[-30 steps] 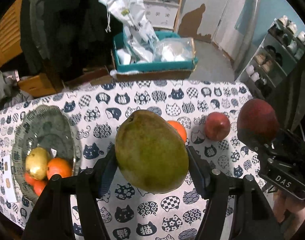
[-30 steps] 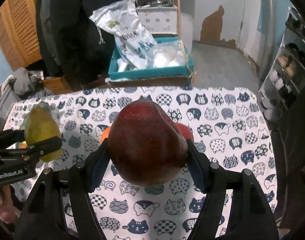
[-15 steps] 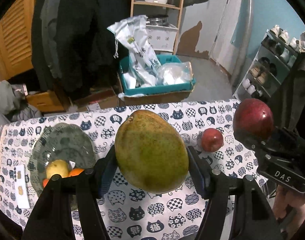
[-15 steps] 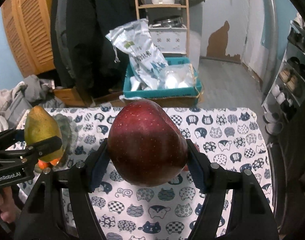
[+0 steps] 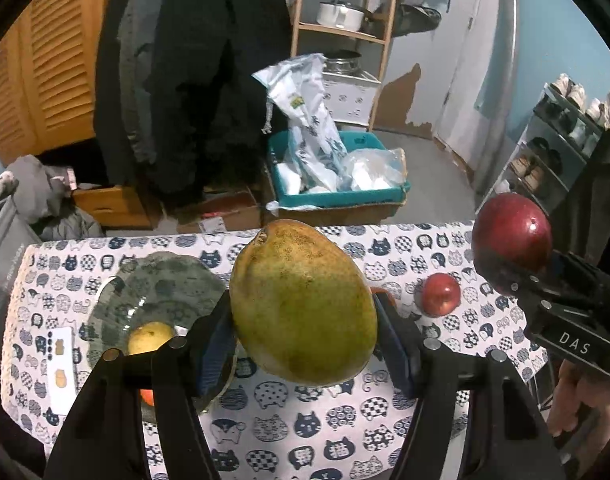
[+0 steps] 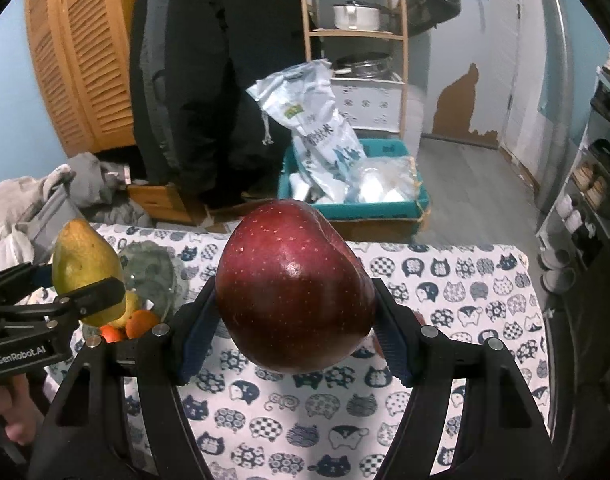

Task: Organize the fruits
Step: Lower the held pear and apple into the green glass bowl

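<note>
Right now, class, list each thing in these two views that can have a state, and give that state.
Left gripper: shut on green mango, lifted off the table.
Right gripper: shut on large dark red apple, lifted.
Glass bowl: on the cat-print tablecloth, holding fruit.
Small red apple: loose on the cloth.

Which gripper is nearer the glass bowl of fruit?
Left. The left gripper, holding the mango, hangs beside the glass bowl; the right gripper, holding the large apple, is farther right.

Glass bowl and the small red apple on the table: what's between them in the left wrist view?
In the left wrist view, the mango held in the left gripper fills the stretch between the glass bowl and the small red apple, hiding the cloth there.
</note>
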Demonstrator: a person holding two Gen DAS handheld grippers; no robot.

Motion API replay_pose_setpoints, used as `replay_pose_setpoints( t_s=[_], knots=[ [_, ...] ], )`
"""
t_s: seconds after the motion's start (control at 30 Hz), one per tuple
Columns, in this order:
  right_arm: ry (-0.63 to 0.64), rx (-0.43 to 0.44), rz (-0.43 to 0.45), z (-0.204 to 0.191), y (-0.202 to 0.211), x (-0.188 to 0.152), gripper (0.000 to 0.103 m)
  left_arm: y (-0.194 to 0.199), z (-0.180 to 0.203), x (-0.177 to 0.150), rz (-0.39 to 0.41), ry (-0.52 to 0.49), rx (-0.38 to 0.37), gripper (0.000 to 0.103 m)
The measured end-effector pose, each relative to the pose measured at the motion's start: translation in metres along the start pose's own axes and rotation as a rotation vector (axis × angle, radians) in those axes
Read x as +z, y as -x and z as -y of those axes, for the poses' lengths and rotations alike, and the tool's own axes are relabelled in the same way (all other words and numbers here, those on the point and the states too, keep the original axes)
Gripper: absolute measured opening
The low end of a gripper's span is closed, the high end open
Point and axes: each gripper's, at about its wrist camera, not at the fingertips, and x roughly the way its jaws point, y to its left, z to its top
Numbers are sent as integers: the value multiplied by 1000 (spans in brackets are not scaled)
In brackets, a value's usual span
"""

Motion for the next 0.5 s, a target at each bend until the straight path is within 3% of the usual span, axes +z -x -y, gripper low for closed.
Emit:
replay_pose_setpoints(
  t_s=[0.5],
  knots=[
    [59,67,1,-57,-20,22,72,13,-67,-3,24,83,67,68]
  ],
)
